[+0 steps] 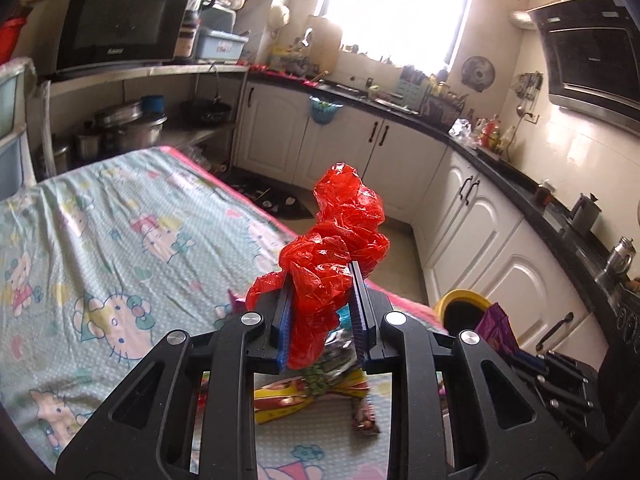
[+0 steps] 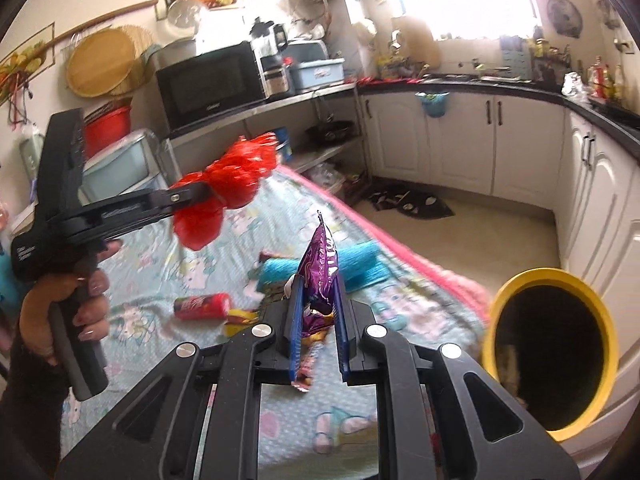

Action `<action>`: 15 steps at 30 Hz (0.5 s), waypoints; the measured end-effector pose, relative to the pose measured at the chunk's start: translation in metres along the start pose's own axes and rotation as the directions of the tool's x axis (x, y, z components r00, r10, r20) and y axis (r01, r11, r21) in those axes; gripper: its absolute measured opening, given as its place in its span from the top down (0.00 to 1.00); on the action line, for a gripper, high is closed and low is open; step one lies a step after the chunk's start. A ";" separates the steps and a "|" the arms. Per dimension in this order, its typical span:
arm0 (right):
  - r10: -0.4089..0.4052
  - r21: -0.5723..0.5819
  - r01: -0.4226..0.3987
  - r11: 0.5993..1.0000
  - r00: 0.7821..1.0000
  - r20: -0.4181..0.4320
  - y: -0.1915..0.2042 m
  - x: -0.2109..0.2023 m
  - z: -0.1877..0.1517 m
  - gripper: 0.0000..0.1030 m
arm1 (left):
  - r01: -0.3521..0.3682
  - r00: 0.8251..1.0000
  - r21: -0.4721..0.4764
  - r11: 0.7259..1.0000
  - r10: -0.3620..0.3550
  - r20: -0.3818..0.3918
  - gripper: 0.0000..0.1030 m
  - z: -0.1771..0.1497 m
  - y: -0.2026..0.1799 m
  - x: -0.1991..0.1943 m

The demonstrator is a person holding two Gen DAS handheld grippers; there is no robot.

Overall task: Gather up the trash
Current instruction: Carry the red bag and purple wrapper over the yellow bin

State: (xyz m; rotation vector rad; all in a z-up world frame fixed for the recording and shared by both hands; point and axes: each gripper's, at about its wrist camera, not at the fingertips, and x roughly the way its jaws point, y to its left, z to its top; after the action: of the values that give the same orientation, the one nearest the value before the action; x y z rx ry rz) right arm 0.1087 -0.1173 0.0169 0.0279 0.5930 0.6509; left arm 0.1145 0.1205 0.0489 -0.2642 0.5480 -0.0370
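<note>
Both hands loaded with trash, bin just off the worktop's edge

Our left gripper [image 1: 322,300] has its fingers clenched on a crumpled red plastic bag [image 1: 340,240], held up above the cartoon-print worktop [image 1: 100,240]; our right gripper [image 2: 318,316] pinches a purple foil wrapper [image 2: 320,268] upright, near the yellow-rimmed bin [image 2: 552,360] at its right. The risk, as we judge it: the bag is light, glossy and springy, billowing well past the fingers, so it could slip or snag the rim; the thin wrapper could flutter wide of the opening. A red can [image 2: 202,306], a teal roll [image 2: 320,268] and more wrappers [image 1: 304,396] remain on the worktop.
</note>
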 end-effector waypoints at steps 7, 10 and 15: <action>-0.072 0.040 0.070 0.997 0.996 0.060 -0.031 -0.028 0.004 0.87 | 0.047 0.999 0.053 0.998 -0.048 0.020 0.82 0.006 -0.034 -0.005; -0.104 0.060 0.099 0.993 0.991 0.085 -0.044 -0.040 0.006 0.87 | 0.070 0.997 0.076 0.995 -0.072 0.026 0.82 0.008 -0.050 -0.005; -0.162 0.094 0.152 0.984 0.980 0.119 -0.067 -0.058 0.009 0.87 | 0.110 0.993 0.111 0.988 -0.113 0.023 0.82 0.010 -0.077 0.000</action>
State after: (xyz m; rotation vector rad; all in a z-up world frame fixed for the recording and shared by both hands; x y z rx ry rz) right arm 0.1141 -0.2033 0.0409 0.1001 0.4950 0.4664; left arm 0.1226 0.0486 0.0771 -0.1878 0.4999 -0.1713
